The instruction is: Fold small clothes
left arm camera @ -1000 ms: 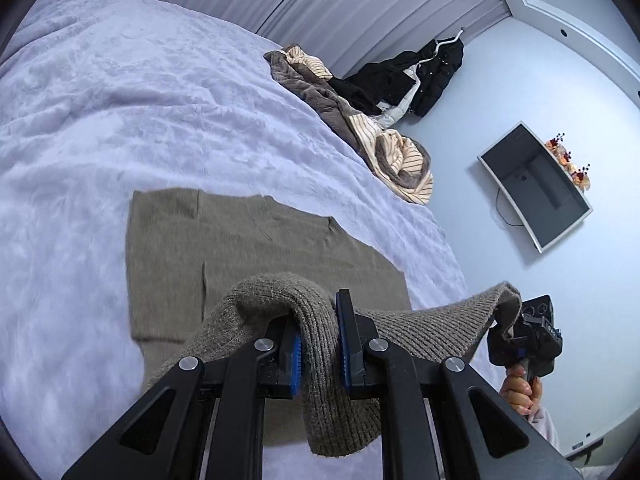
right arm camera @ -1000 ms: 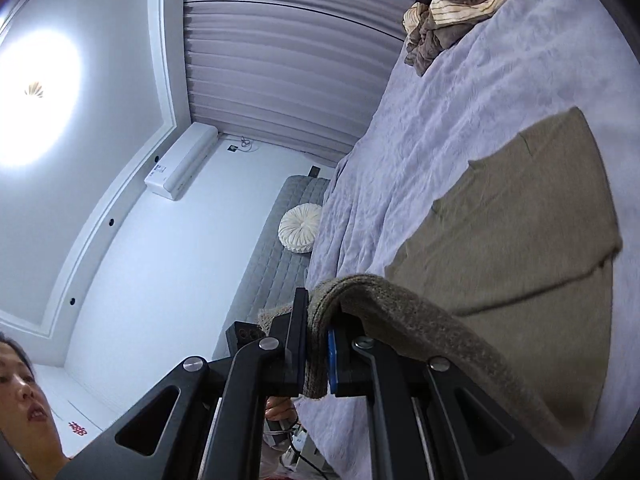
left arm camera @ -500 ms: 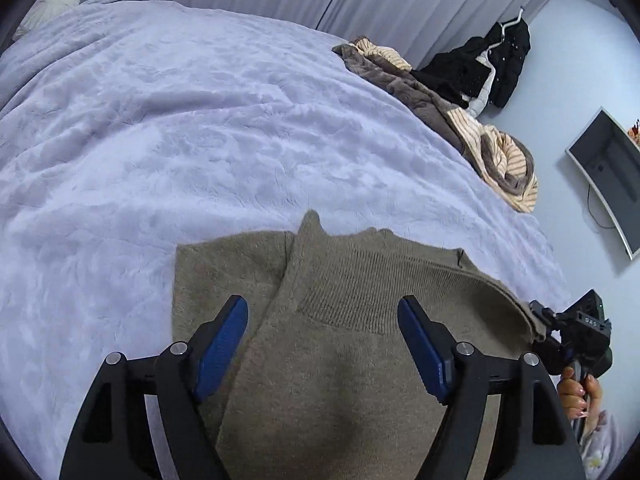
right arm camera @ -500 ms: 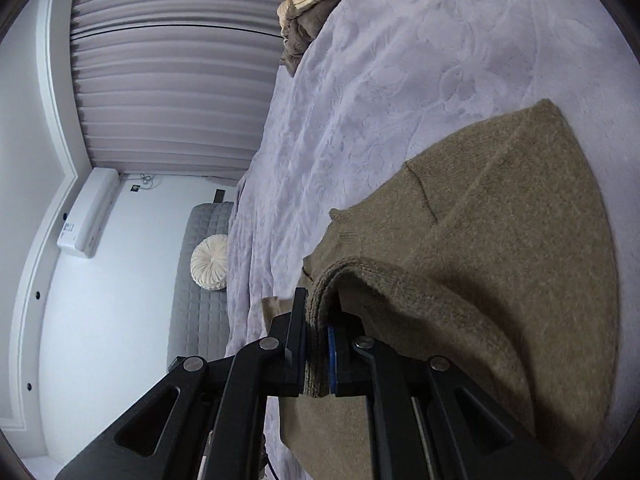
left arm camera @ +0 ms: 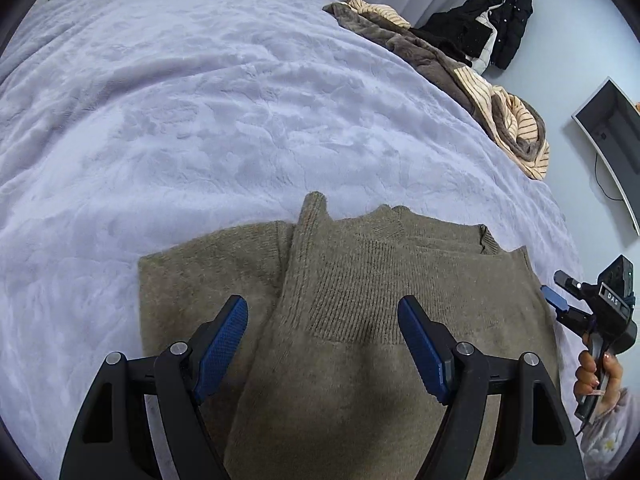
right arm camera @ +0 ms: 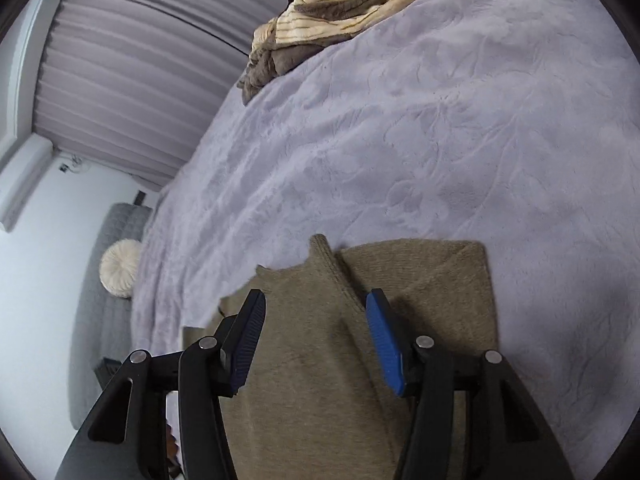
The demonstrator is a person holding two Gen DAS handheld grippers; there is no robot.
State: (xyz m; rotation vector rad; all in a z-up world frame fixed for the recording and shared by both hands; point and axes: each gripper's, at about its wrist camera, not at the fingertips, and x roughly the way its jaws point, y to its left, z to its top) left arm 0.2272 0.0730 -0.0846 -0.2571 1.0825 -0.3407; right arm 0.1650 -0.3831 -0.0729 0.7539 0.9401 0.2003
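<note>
A folded olive-brown knitted sweater [left arm camera: 360,320] lies flat on the near part of the lilac plush bedspread [left arm camera: 200,100]. The left gripper [left arm camera: 322,344] hangs over it, jaws wide apart and gripping nothing. The right gripper [right arm camera: 316,340], jaws having just opened, has the sweater's folded edge below the gap, unpinched.

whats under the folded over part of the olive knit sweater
Under the folded-over flap of the olive-brown knit sweater lies another layer of the same sweater, showing at its left edge, resting on the lavender plush blanket. Whatever else the flap covers cannot be seen.
</note>
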